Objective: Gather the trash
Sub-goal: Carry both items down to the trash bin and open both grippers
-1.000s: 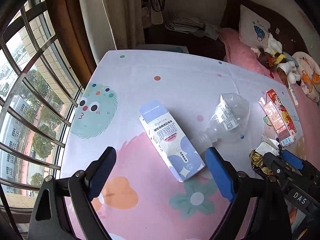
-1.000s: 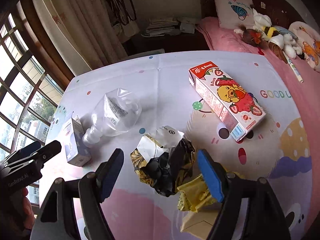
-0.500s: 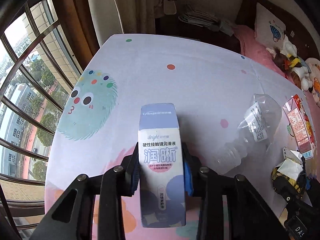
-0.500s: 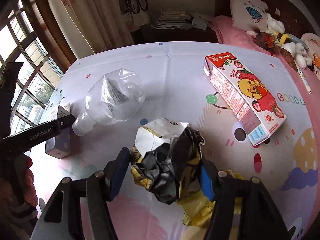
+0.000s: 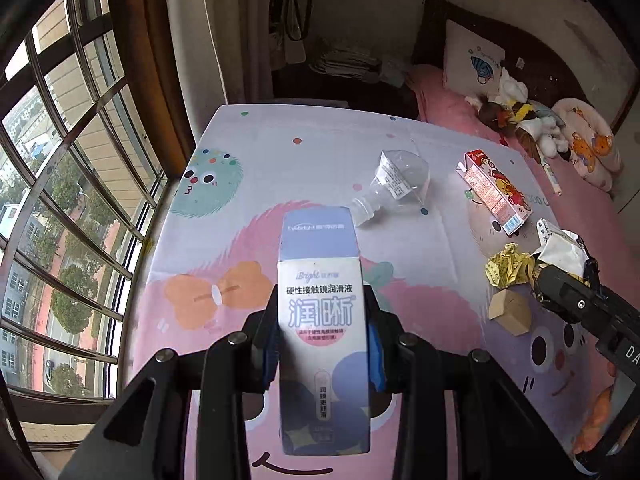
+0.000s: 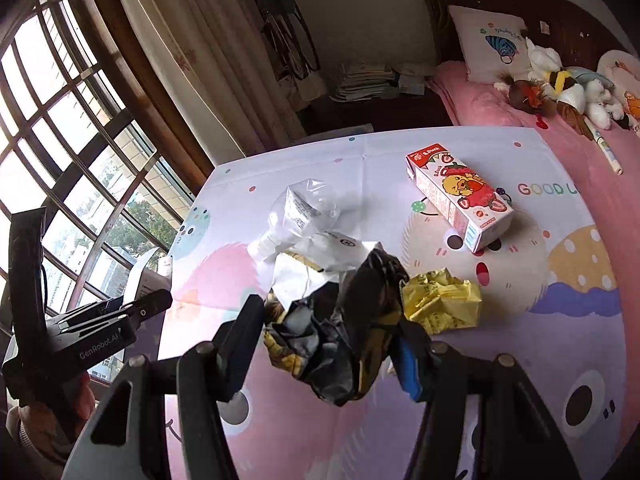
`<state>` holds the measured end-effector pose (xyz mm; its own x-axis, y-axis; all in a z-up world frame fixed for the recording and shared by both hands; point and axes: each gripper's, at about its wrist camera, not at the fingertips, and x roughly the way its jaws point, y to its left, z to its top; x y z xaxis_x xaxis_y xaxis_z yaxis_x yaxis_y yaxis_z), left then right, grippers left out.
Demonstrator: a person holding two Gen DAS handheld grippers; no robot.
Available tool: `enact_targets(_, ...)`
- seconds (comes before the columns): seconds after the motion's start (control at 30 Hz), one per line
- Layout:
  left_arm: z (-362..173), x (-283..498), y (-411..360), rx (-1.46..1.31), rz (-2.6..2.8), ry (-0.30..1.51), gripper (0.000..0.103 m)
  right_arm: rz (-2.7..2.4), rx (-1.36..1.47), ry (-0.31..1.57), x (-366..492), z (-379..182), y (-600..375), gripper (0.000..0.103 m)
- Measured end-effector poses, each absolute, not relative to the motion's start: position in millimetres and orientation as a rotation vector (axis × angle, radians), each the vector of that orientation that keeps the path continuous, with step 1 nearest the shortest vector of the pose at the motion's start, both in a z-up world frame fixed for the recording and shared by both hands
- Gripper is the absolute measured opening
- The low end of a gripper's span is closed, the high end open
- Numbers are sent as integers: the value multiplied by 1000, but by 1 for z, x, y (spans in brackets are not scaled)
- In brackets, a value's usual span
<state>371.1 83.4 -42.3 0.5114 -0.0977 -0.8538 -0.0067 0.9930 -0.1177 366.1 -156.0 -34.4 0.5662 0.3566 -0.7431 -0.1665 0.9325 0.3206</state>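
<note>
A white and lavender carton [image 5: 322, 320] is clamped between the blue pads of my left gripper [image 5: 324, 344], lifted above the cartoon-print tablecloth [image 5: 248, 184]. My right gripper [image 6: 328, 340] is shut on a crumpled black and gold wrapper [image 6: 340, 328], also raised off the cloth. On the table lie a crushed clear plastic bottle [image 6: 304, 212], a strawberry drink carton [image 6: 460, 196] and a yellow crumpled paper [image 6: 440, 300]. The left wrist view also shows a small brown cardboard box [image 5: 510, 312] beside the right gripper [image 5: 560, 292].
A barred window [image 5: 60, 200] runs along the table's left edge, with curtains [image 6: 208, 60] behind. A pink bed [image 6: 500, 104] with a pillow, plush toys and a pen lies to the right. A stack of papers [image 6: 364, 80] sits on a dark stand at the back.
Both grippers closed from open, the left on the lavender carton and the right on the black and gold wrapper. Both then rose and pulled back, carrying their items off the cloth.
</note>
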Motion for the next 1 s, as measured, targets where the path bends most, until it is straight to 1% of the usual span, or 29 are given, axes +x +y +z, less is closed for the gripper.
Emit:
enact_targets(0.13, -13, 313, 74, -90, -111, 1008, 33, 340, 238, 890, 317, -11, -162, 59)
enact_targets(0.27, 4, 255, 65, -84, -173, 987, 33, 382, 249, 867, 261, 2, -165, 59)
enact_targets(0.5, 6, 152, 57, -94, -289, 984, 33, 449, 223, 859, 162, -4, -163, 59)
enact_targets(0.73, -28, 68, 42, -51, -357, 946, 34, 463, 197, 864, 78, -36, -162, 59)
enact_targets(0.87, -63, 31, 31, -32, -388, 950, 34, 429, 189, 860, 41, -68, -166, 59)
enact_targets(1.0, -104, 7, 17, 25, -403, 961, 34, 372, 186, 898, 15, -110, -170, 59)
